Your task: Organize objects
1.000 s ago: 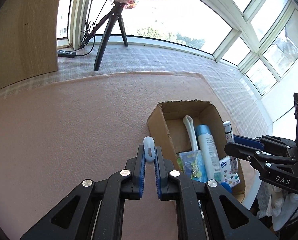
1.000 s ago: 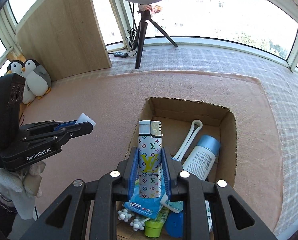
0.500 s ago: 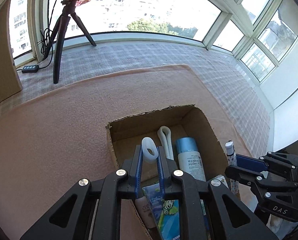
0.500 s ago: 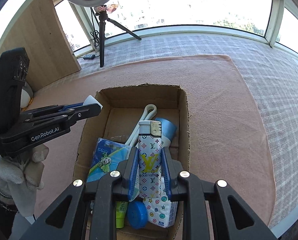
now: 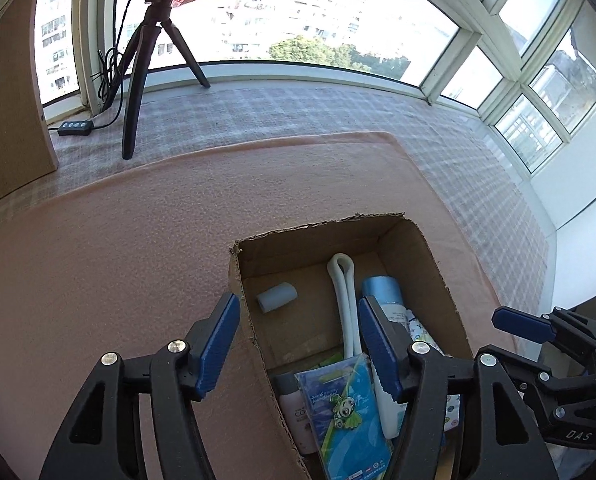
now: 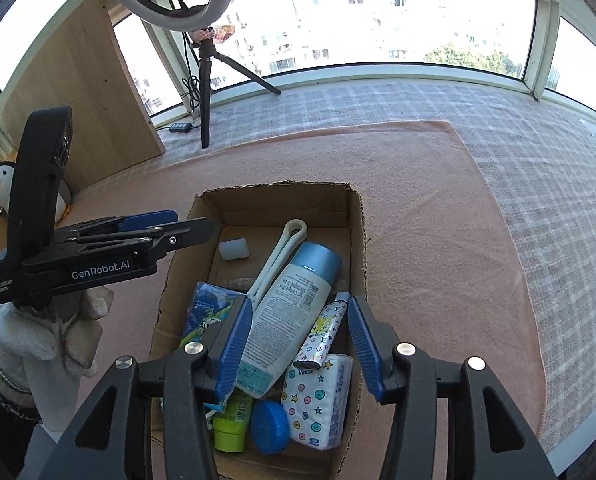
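Both tongs spread wide and empty: left gripper [image 5: 298,344] poised over the cardboard box [image 5: 413,240], right gripper [image 6: 299,344] likewise above its near half. Resting loose on the box floor toward 11 o'clock in the right wrist view, a small translucent cap [image 6: 234,249], apart from the white looped strap [image 6: 280,254] and blue-capped bottle [image 6: 288,304] beside it at 3 o'clock. Wedged at 5 o'clock under the bottle's right edge, a patterned lighter [image 6: 323,330] atop a tissue pack [image 6: 317,400].

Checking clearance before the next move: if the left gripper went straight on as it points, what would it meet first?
Probably the open cardboard box, likely its floor near the small pale blue-white cap between the open left gripper jaws; depth is unclear.
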`<action>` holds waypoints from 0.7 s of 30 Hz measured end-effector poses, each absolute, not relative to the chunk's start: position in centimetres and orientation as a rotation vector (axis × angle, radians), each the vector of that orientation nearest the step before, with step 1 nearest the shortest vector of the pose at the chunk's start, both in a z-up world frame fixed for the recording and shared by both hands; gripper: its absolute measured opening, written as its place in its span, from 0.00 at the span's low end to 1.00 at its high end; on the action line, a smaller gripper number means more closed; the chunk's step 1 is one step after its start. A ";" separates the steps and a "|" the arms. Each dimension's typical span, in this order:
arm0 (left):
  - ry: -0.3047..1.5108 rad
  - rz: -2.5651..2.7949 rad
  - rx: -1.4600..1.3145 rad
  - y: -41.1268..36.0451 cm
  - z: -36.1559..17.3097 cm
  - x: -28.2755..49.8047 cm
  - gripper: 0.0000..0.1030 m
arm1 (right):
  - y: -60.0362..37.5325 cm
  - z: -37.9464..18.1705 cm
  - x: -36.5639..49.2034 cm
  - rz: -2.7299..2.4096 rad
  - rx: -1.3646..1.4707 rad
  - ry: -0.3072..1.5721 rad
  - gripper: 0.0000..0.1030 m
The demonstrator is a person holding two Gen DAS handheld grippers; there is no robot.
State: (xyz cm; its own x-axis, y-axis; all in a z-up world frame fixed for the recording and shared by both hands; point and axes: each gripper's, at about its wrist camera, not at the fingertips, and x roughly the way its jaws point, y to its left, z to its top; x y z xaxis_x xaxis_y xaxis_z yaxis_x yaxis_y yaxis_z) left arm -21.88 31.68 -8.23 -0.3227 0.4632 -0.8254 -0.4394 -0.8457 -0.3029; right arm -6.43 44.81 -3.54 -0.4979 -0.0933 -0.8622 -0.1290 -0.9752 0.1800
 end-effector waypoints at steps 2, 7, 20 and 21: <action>-0.038 2.192 -1.374 31.0 -8.0 -21.6 0.63 | 44.4 -3.5 -6.3 2.681 -1.565 0.340 0.45; -0.026 2.228 -1.357 28.8 -7.0 -20.3 0.63 | 43.1 -3.0 -5.6 2.699 -1.552 0.356 0.45; 0.004 2.365 -1.273 20.5 -2.8 -15.2 0.70 | 36.5 -0.5 -4.8 2.781 -1.484 0.266 0.57; 0.007 2.378 -1.266 19.8 -2.6 -14.7 0.71 | 35.9 -0.3 -4.7 2.787 -1.482 0.265 0.58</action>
State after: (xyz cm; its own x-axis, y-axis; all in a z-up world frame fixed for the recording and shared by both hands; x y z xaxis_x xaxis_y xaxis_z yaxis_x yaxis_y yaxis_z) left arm -14.73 19.80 -2.57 -0.4812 0.3796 -0.7901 -0.3845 -0.9014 -0.1989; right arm -4.74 35.94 -0.29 -0.5622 -0.1011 -0.8208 -0.0554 -0.9857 0.1594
